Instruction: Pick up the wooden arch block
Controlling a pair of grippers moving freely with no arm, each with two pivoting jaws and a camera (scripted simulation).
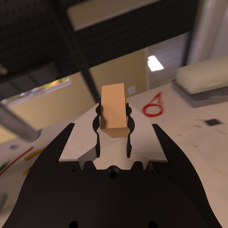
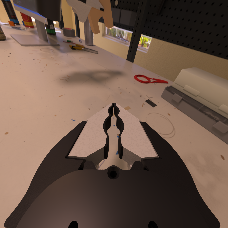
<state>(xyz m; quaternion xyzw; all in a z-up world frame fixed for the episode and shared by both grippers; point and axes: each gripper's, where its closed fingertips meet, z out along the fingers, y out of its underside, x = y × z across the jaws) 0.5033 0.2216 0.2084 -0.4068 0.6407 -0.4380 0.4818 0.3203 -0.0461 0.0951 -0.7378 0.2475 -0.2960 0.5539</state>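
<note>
My left gripper [image 1: 113, 104] is shut on the wooden arch block [image 1: 112, 108], a plain tan block held between the black pads and lifted well above the table. In the right wrist view the same arch block [image 2: 102, 16] hangs high at the top, legs pointing down, held by the left gripper [image 2: 86, 11]; its shadow lies on the table below. My right gripper [image 2: 113, 104] is shut and empty, low over the white table [image 2: 49, 98].
A coiled red cable [image 2: 146, 79] lies at the right, beside a beige and grey case [image 2: 199, 90]. A monitor stand [image 2: 40, 35], cans, a tape roll [image 2: 68, 32], a metal cylinder [image 2: 88, 35] and a yellow utility knife [image 2: 81, 48] stand at the back left. A black pegboard [image 2: 185, 24] hangs behind.
</note>
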